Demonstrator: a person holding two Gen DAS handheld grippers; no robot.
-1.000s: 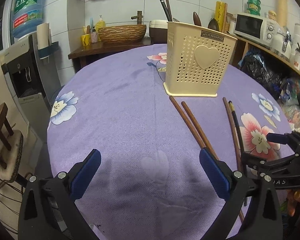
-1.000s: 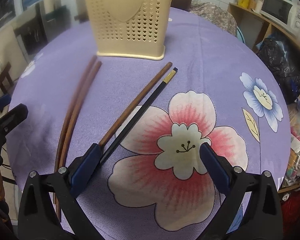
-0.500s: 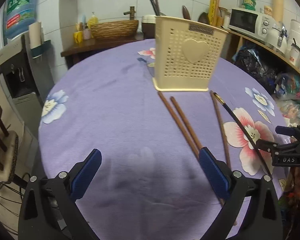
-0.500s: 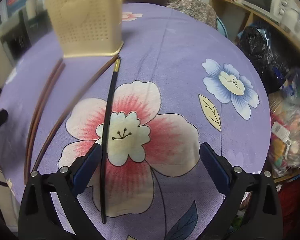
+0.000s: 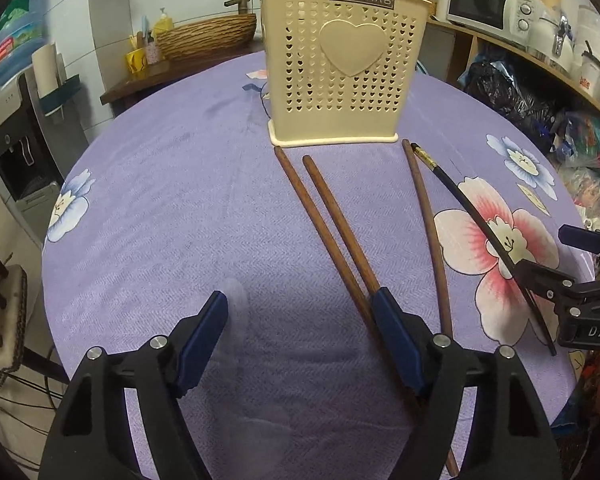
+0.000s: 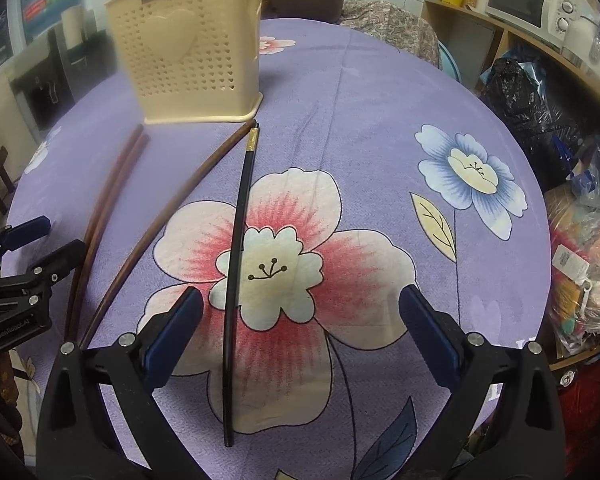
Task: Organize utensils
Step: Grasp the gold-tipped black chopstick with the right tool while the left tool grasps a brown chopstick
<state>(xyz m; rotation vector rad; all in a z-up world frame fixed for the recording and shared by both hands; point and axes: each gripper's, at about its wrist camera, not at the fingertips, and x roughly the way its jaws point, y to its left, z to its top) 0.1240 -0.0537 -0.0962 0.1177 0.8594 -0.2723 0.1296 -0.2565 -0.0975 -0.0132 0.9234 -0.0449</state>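
Black chopstick (image 6: 236,264) lay on the purple flowered tablecloth (image 6: 360,92), gold-banded end near the cream holder's (image 6: 188,52) base, between the spread fingers of the right gripper (image 6: 300,332), touching neither. Three brown chopsticks (image 5: 332,228) lay to its left, two side by side, the third just beside the black one. Left gripper (image 5: 300,340) hung open above the pair.

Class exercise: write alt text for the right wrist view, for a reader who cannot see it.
The open right gripper hovers over a black chopstick lying on a purple floral tablecloth, neither finger touching it. The chopstick points toward a cream perforated utensil holder; three brown chopsticks lie to its left, near the left gripper.
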